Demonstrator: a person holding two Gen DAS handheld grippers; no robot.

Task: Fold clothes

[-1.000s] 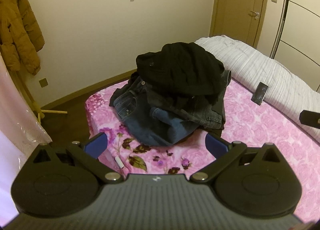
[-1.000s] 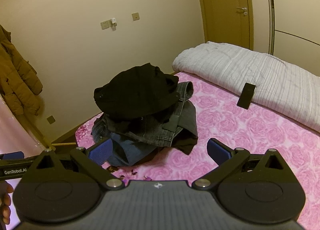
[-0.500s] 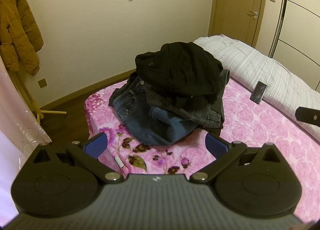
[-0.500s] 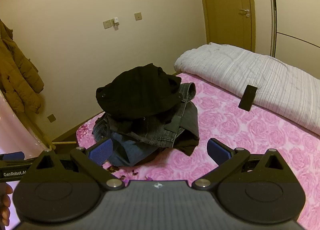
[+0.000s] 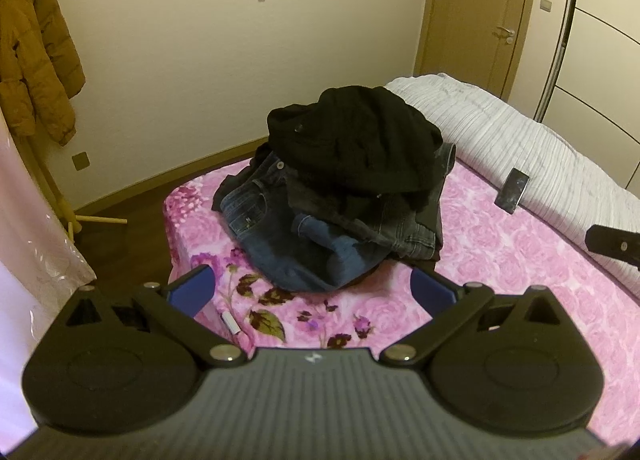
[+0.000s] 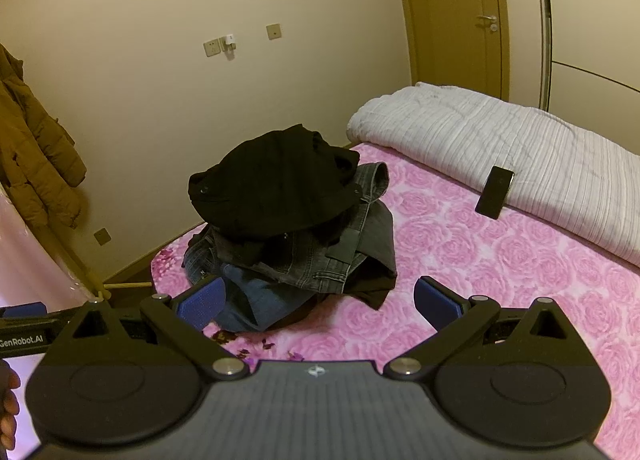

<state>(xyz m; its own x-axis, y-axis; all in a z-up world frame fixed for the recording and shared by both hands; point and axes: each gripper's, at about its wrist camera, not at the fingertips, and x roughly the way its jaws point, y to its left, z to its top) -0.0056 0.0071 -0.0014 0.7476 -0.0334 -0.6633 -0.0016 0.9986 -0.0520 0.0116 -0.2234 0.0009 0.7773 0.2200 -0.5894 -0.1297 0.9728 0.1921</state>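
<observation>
Nothing is being folded yet: both tools are hanging short of the heap of clothes, which is sitting on the pink floral bed in the middle of the left wrist view and left of centre in the right wrist view. The left hand-held gripper is gaping wide with nothing between its blue pads, and the right hand-held gripper is standing just as wide and just as empty. My guess is the approach is the step in hand; next, one garment wants picking off the top, most likely the black garment crowning the jeans, then carrying to bare bedspread. Open room is lying to the lower right of both frames. The bed's corner is dropping off just left of the heap, and a phone is leaning against the rolled striped quilt at upper right
</observation>
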